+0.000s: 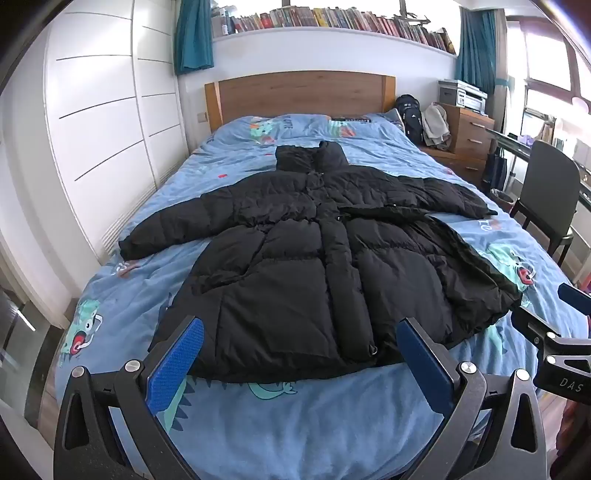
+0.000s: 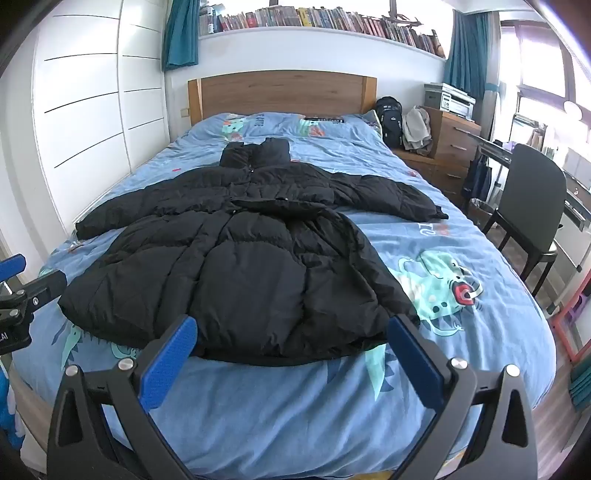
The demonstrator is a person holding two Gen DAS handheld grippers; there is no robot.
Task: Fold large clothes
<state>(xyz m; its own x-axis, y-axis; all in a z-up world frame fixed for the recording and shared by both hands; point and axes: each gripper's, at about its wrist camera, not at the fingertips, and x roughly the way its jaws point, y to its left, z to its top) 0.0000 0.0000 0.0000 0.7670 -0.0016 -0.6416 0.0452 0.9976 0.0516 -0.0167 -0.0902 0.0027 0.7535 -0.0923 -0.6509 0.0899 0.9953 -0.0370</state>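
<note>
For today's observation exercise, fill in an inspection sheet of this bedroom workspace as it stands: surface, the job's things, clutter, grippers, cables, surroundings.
Surface: bed with a blue cartoon-print cover, lightly wrinkled.
Job's things: black puffer coat lies spread flat on the cover, both sleeves out to the sides, collar toward the headboard, hem nearest the grippers.
Clutter: small dark item on the cover by the headboard; too small to identify.
Grippers: left gripper and right gripper are both open, holding nothing, above the foot of the bed.
Cables: nothing seen.
Surroundings: white wardrobe at left, bookshelf above the headboard, black backpack, wooden drawers, dark chair at right.
</note>
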